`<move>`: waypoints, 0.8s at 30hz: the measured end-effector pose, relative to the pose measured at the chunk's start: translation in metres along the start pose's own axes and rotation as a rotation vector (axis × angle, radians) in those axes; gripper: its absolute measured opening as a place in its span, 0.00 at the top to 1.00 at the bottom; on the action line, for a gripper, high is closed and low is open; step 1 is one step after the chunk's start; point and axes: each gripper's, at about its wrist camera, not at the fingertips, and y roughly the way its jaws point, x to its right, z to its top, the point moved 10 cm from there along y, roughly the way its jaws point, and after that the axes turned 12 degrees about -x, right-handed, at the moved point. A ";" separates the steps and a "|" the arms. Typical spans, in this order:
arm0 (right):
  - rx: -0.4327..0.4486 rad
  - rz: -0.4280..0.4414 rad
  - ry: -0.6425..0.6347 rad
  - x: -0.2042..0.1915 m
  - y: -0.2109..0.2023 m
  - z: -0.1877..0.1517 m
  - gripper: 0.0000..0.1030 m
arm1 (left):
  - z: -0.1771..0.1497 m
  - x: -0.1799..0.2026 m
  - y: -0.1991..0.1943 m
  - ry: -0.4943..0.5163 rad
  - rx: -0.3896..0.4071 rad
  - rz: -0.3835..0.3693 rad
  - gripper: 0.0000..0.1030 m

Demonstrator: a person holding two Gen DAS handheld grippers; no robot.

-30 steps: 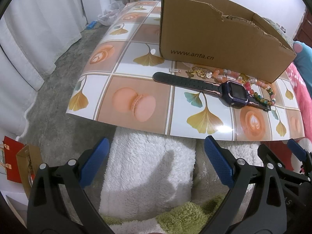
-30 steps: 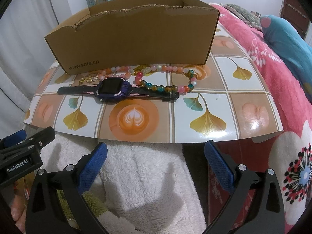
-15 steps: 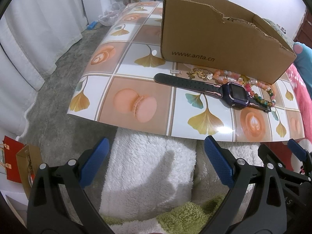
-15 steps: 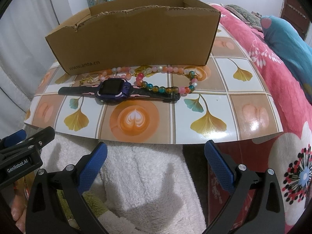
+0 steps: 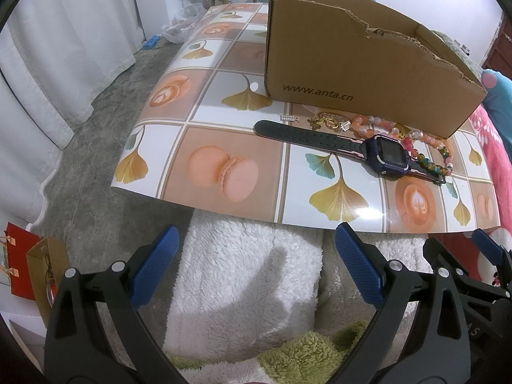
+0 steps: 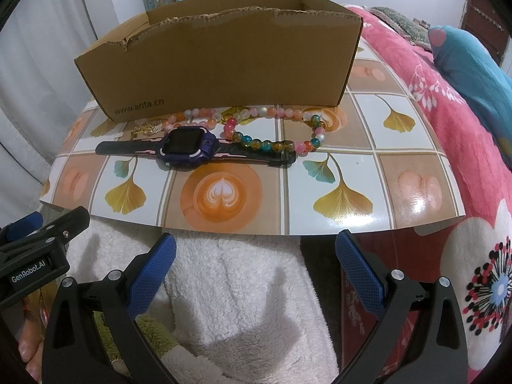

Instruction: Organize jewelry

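I have both tools hanging short of the near edge of the counter (image 5: 224,147), over a white fleece blanket (image 5: 243,275). My left hand-held gripper (image 5: 256,265) has its blue pads (image 5: 153,265) spread wide, with nothing between them. My right hand-held gripper (image 6: 256,265) is spread just as wide and is also empty; from the left wrist view I see its tip at the lower right.

I take the cardboard box (image 6: 224,64) as my landmark. It stands open-topped on the counter, its torn front rim facing me. Just in front of it lies the smartwatch (image 6: 185,147), flat, strap stretched out parallel to the box's front wall. Between watch and box runs a pink and orange bead bracelet (image 6: 272,111), close to the wall. A multicoloured bead bracelet (image 6: 265,144) rests against the watch strap toward the box's right end. Toward the box's left end sits a small gold chain piece (image 5: 326,121), with a tiny clear clip (image 5: 289,117) beside it.
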 end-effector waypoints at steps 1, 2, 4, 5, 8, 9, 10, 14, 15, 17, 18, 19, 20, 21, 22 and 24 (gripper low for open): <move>0.000 -0.001 -0.001 -0.001 0.001 0.000 0.06 | 0.000 0.000 0.000 0.000 0.000 0.000 0.08; 0.000 0.000 -0.001 -0.001 0.001 -0.001 0.06 | 0.000 -0.004 0.000 -0.001 0.002 -0.001 0.08; 0.001 0.000 -0.001 -0.001 0.001 0.000 0.06 | 0.001 -0.004 0.000 0.000 0.002 0.000 0.08; 0.000 -0.001 -0.001 -0.001 0.001 0.000 0.06 | 0.001 -0.004 0.000 -0.001 0.002 0.000 0.08; 0.000 0.000 0.000 0.000 0.000 0.000 0.06 | 0.000 -0.004 0.000 -0.001 0.002 -0.001 0.08; 0.000 0.000 -0.001 -0.001 0.001 0.000 0.06 | 0.001 -0.004 0.000 0.000 0.002 0.000 0.08; 0.000 0.000 0.000 -0.001 0.001 0.000 0.06 | 0.000 -0.004 0.000 0.000 0.002 -0.001 0.08; -0.001 0.000 0.000 -0.001 0.001 0.000 0.06 | -0.001 -0.005 0.000 -0.001 0.001 -0.001 0.08; -0.001 -0.001 0.000 -0.001 0.001 0.000 0.06 | -0.001 -0.005 0.000 -0.001 0.001 -0.001 0.08; -0.001 -0.001 -0.001 -0.001 0.001 0.000 0.06 | 0.000 -0.005 0.000 -0.002 0.002 0.000 0.08; -0.001 -0.002 -0.001 -0.001 0.001 0.000 0.06 | -0.001 -0.005 0.000 -0.002 0.003 0.000 0.08; 0.000 -0.002 0.000 -0.001 0.001 0.000 0.06 | -0.002 -0.006 0.000 -0.003 0.004 0.000 0.08; 0.001 -0.003 0.000 0.000 0.001 0.000 0.06 | -0.002 -0.006 0.000 -0.002 0.004 -0.001 0.08; 0.003 -0.008 0.000 0.000 0.001 0.000 0.06 | -0.002 -0.005 0.000 0.000 0.005 -0.001 0.08; 0.006 -0.009 0.001 0.001 0.000 0.000 0.06 | -0.003 -0.005 0.000 0.002 0.006 -0.002 0.08; 0.015 -0.015 0.000 0.004 -0.001 0.001 0.06 | -0.003 -0.004 0.000 0.012 0.008 -0.005 0.08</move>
